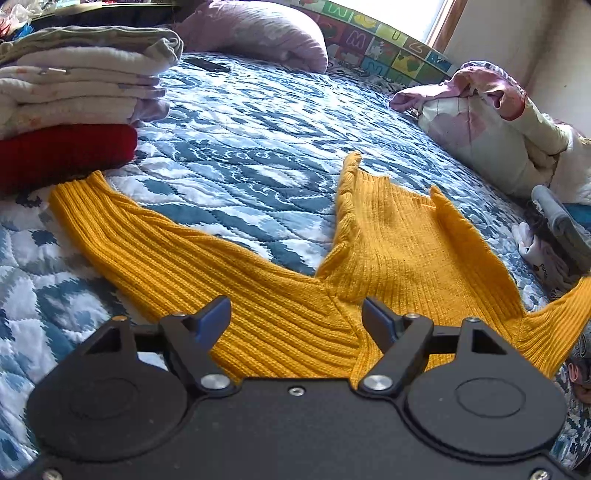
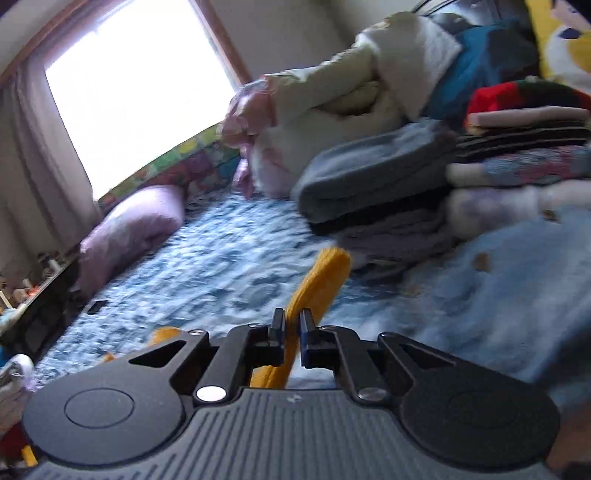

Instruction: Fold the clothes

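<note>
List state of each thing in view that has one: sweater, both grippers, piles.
yellow sweater: spread on the quilt, one sleeve lifted
left gripper: open, over the sweater, holding nothing
right gripper: shut on the sweater's sleeve
stack by red knit: folded
grey pile: folded, stacked
purple pillow: lying at the bed's far end

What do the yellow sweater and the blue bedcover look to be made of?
Yellow sweater: chunky ribbed knit, matte, likely wool or acrylic; the raised vertical ribs show it. Blue bedcover: quilted woven cloth, probably cotton, matte; stitched curving lines puff its blue-and-white print.
</note>
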A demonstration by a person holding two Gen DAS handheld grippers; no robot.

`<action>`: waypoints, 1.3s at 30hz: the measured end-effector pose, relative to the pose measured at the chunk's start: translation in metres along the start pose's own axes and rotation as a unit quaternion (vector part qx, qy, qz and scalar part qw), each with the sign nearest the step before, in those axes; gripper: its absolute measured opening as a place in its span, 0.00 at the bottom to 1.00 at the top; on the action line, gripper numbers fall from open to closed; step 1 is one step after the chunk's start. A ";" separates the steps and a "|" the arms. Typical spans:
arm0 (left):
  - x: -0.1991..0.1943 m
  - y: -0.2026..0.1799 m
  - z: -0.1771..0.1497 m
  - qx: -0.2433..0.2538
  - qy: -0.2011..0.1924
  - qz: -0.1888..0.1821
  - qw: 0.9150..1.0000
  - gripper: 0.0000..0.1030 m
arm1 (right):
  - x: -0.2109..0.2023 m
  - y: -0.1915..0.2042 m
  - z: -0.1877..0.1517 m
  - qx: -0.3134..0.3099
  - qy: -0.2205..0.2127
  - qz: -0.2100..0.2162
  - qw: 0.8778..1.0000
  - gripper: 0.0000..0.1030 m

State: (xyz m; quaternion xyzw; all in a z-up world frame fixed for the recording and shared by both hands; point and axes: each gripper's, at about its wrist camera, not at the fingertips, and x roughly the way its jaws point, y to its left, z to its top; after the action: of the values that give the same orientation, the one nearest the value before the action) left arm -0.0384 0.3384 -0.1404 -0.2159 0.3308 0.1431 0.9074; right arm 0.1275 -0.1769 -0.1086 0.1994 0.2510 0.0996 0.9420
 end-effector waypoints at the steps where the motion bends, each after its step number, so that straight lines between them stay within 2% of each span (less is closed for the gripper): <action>1: 0.000 0.000 0.000 0.000 0.000 0.000 1.000 0.76 | -0.001 -0.006 -0.002 0.000 0.000 -0.011 1.000 0.06; 5: -0.001 0.001 0.000 0.000 -0.002 0.000 1.000 0.76 | -0.001 -0.019 -0.013 0.001 0.010 -0.037 0.999 0.06; 7: -0.002 -0.001 0.000 0.003 -0.005 -0.002 1.000 0.76 | 0.001 -0.015 -0.019 -0.007 0.021 -0.033 0.999 0.06; 10: -0.004 -0.004 0.000 0.012 -0.012 -0.004 1.000 0.76 | 0.003 0.001 -0.033 -0.014 0.050 -0.023 0.998 0.13; 12: -0.004 -0.005 0.000 0.013 -0.012 -0.004 1.000 0.76 | 0.007 0.011 -0.046 -0.001 0.080 -0.007 0.997 0.38; 13: -0.004 -0.004 0.000 0.012 -0.011 -0.004 1.000 0.76 | 0.011 0.013 -0.054 0.016 0.094 0.002 0.995 0.55; 14: -0.004 -0.003 0.000 0.010 -0.010 -0.004 1.000 0.76 | 0.016 0.013 -0.061 0.031 0.105 0.003 0.994 0.60; 18: -0.004 -0.005 -0.002 0.013 -0.010 -0.005 1.000 0.76 | 0.040 0.007 -0.083 0.070 0.115 -0.025 0.991 0.59; 21: -0.002 -0.007 -0.002 0.018 -0.008 -0.006 1.000 0.76 | 0.052 -0.001 -0.086 0.093 0.085 -0.031 0.992 0.58; 22: 0.000 -0.007 -0.003 0.019 -0.006 -0.005 1.000 0.76 | 0.056 -0.003 -0.085 0.097 0.077 -0.033 0.992 0.53; 24: 0.003 -0.007 -0.003 0.022 -0.003 -0.003 1.000 0.76 | 0.066 -0.007 -0.082 0.104 0.073 -0.028 0.992 0.29; 25: 0.004 -0.007 -0.003 0.022 -0.002 -0.002 1.000 0.76 | 0.070 -0.009 -0.081 0.105 0.074 -0.025 0.991 0.08; 30: 0.006 -0.007 -0.004 0.022 0.001 -0.004 1.000 0.76 | 0.045 0.000 -0.065 0.010 0.007 -0.064 0.998 0.08; 32: 0.007 -0.008 -0.004 0.025 0.003 -0.005 1.000 0.76 | 0.048 -0.013 -0.065 0.004 0.030 -0.075 0.997 0.08; 34: 0.008 -0.009 -0.005 0.028 0.005 -0.005 1.000 0.76 | 0.061 -0.027 -0.070 0.006 0.086 -0.076 0.993 0.07; 36: 0.008 -0.009 -0.005 0.029 0.004 -0.005 1.000 0.76 | 0.056 -0.035 -0.067 0.015 0.082 -0.056 0.995 0.11; 39: 0.007 -0.007 -0.004 0.029 0.003 -0.004 1.000 0.76 | 0.053 -0.048 -0.064 0.011 0.077 -0.060 0.995 0.04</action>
State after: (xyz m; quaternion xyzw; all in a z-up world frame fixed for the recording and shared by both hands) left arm -0.0325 0.3307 -0.1461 -0.1917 0.3370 0.1291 0.9127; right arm 0.1436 -0.1841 -0.2030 0.1856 0.3356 0.0550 0.9219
